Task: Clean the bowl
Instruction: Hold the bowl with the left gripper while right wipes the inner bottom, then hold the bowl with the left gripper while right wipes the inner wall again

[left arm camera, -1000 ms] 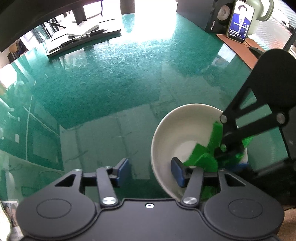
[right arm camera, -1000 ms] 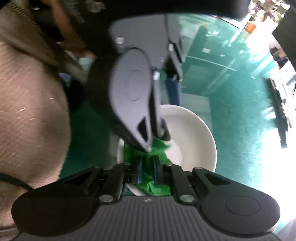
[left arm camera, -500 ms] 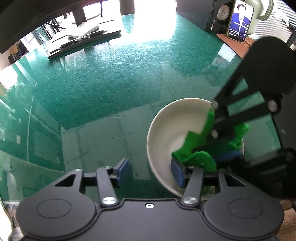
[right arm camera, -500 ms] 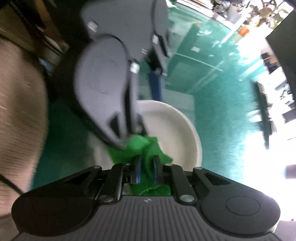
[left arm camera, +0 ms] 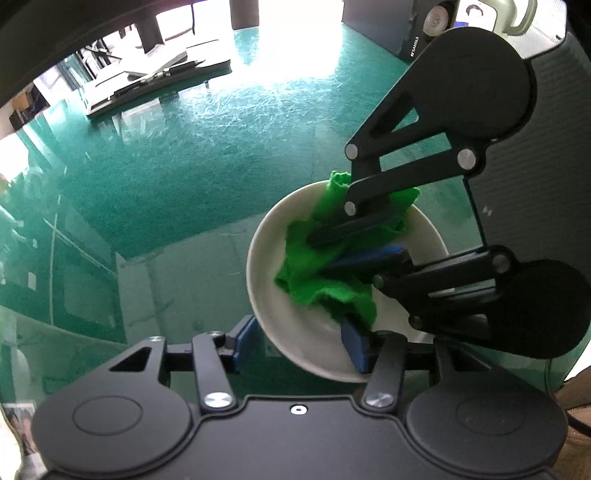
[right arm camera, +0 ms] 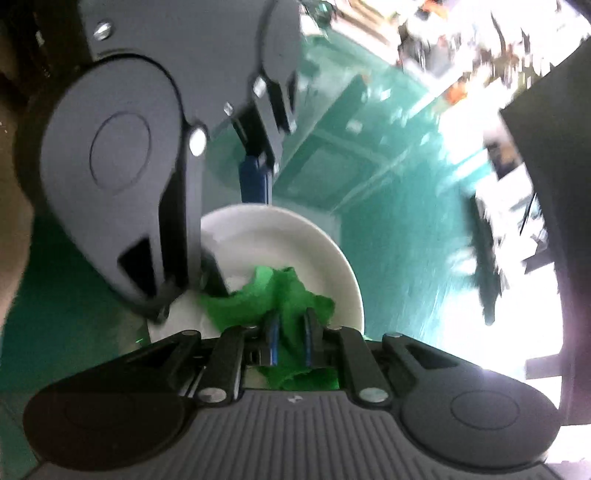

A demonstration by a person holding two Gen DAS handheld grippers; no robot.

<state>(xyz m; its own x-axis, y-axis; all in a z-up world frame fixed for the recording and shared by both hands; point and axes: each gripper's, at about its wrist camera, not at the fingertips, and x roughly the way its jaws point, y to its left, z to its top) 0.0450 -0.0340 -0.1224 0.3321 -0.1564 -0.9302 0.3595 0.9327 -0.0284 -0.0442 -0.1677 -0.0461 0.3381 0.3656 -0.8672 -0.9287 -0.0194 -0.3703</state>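
Bowl [left arm camera: 295,332]: white, on the green table [left arm camera: 221,166], at 5 o'clock in the left view. Left gripper [left arm camera: 301,341]: blue pads straddle the near rim, one outside, one inside; whether they press is unclear. Right gripper [right arm camera: 290,332]: clenched on a green cloth [right arm camera: 280,295] inside the bowl. Left view alone shows the speaker [left arm camera: 432,22] at 1 o'clock. The right view, blurred, alone shows the cloth pinched between the pads.

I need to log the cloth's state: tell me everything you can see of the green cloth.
The green cloth is bright green, soft and crumpled. It lies bunched inside the white bowl, one edge draped over the far rim. The right gripper is shut on a fold of it. The left gripper's inner finger touches its near edge.
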